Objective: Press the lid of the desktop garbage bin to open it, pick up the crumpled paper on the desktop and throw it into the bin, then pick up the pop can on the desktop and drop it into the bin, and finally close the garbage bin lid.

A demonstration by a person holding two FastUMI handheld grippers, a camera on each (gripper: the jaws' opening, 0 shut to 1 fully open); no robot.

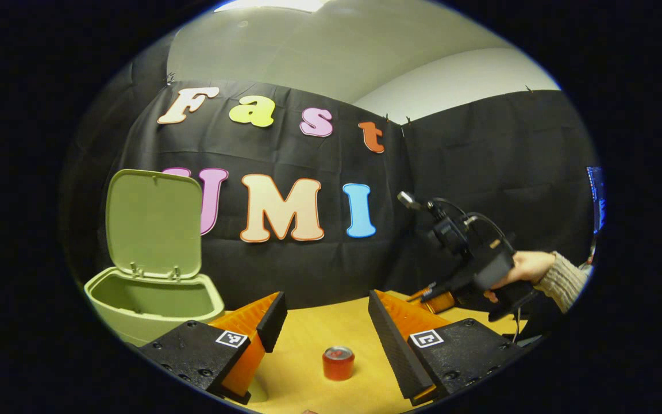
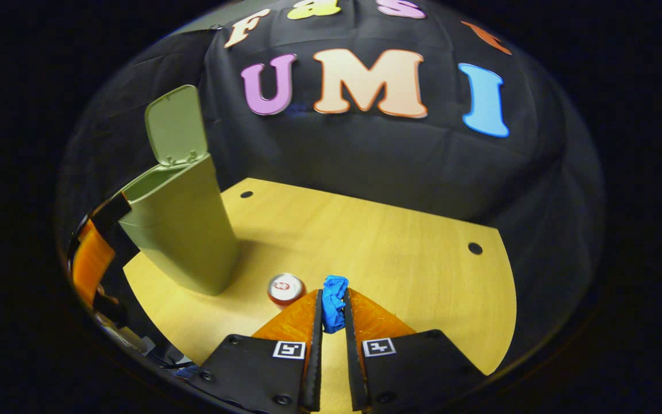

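In the left gripper view, the left tool [image 1: 325,322] sits at the bottom of the frame with its fingers spread wide and nothing between them. The pop can [image 1: 338,363] stands upright on the yellow counter [image 1: 331,328] in the lower middle, in line with the gap between the fingers. The garbage bin [image 1: 153,299] is at the lower left, its lid [image 1: 154,221] swung up and standing open above the mouth. At the right of the frame a hand [image 1: 523,270] holds the right tool [image 1: 431,293], raised above the counter; from this angle its tips are partly hidden, so what it carries is hard to make out here.

In the right gripper view, the right tool [image 2: 333,313] at the bottom centre is closed on the crumpled paper [image 2: 334,309], a blue wad pinched between both fingers and poking out past the tips. The can [image 2: 285,288] is just left of the fingertips, on the counter [image 2: 411,259]. The bin [image 2: 181,236] stands at the left of the frame, well apart from the paper, lid [image 2: 174,125] upright.

The step in hand looks to be carrying the paper to the bin. To do it well, the grip should stay firm until the wad is squarely over the open mouth, approaching from the front, away from the raised lid, and passing above the can so it isn't knocked over.
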